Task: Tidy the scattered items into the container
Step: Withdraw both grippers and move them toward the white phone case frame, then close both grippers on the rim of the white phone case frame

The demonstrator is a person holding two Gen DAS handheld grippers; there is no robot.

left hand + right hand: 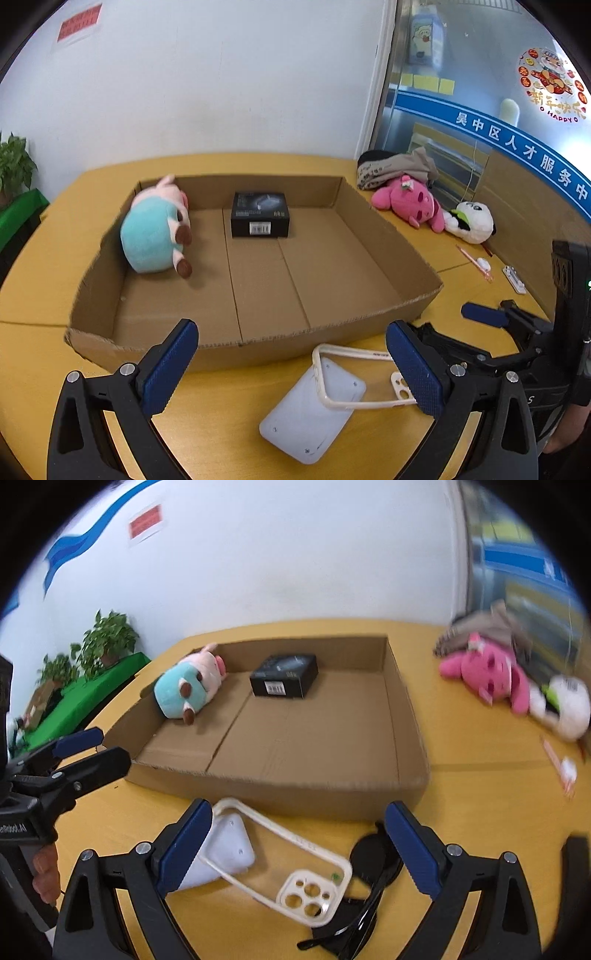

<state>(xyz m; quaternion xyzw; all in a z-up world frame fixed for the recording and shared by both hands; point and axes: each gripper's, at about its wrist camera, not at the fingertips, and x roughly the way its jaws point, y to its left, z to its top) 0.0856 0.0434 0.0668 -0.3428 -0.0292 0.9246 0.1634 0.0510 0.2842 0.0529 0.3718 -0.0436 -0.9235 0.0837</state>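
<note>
So the biggest thing is the yellow table (pixel 44 280), and on it sits a wide, low cardboard box (pixel 369 229) where the things must go. Inside the box, at the far left, lies a blue and pink plush toy (pixel 155 229), and just right of it sits a small black box (pixel 260 214). Outside the box, far to the right, a pink plush (pixel 404 201) and a white panda plush (pixel 471 219) lie side by side, touching, with a bundle of cloth (pixel 395 166) behind them. Nearer on that right side are a pink pen (pixel 476 264) and a small white clip (pixel 514 279). Close to us, just in front of the box's near wall, a white flat pack (pixel 310 417) lies on the table with a clear phone case (pixel 291 864) resting across it, and black sunglasses (pixel 369 886) lie to the right of the case. Both tongs are spread wide and hold nothing: the left gripper (pixel 295 369) hangs over the pack, and the right gripper (pixel 299 849) hangs over the case. I think the job is partly done, and picking up the near pile comes next. The right gripper likely needs to drop down, pinch the thin rim of the case and lift it over the wall into the box. The rim is thin and bendy, so it may slip.
</note>
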